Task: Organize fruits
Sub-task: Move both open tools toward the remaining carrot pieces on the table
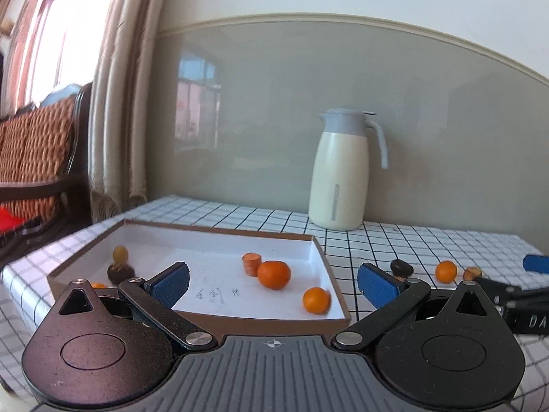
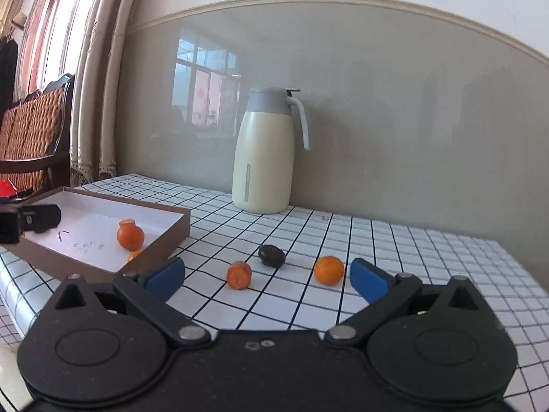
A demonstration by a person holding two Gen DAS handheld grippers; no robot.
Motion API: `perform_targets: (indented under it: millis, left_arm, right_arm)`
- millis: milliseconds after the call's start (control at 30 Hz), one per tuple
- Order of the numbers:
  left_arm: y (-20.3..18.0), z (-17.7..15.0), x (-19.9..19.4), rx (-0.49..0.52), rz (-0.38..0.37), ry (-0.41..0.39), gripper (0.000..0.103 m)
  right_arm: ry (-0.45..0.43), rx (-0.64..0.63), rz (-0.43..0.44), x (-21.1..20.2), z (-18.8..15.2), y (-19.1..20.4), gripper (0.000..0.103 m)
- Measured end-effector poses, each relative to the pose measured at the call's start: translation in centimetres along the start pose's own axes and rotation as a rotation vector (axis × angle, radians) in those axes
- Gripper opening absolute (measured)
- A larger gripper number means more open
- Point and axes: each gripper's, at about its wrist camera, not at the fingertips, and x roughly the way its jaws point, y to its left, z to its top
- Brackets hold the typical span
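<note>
At lower centre, your left gripper [image 1: 273, 283] and right gripper [image 2: 267, 274] spread their fingers wide, empty; the box [image 1: 319, 250] scribble is unreadable.

Shallow white box [image 1: 319, 250] w/ oranges [image 1: 273, 274] inside, carrot stub [image 2: 239, 274], dark fruit [image 2: 271, 255], orange [image 2: 328, 270] – loose on tablecloth beside it
</note>
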Motion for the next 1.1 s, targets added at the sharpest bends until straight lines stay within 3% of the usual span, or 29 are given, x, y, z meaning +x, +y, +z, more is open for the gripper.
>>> perform_targets:
  millis: [533,1100]
  left_arm:
    - [-6.5,-0.9,1.0,0.063,-0.134,-0.028,0.103]
    - [-10.5,-1.7,1.5,0.126,-0.197,-0.013,0.103]
  right_arm:
    - [0.001,-0.009,-0.031,-1.7,-1.9,-3.9,0.097]
    - [0.014,0.036,-0.104,-2.5,-2.8,-7.0,0.097]
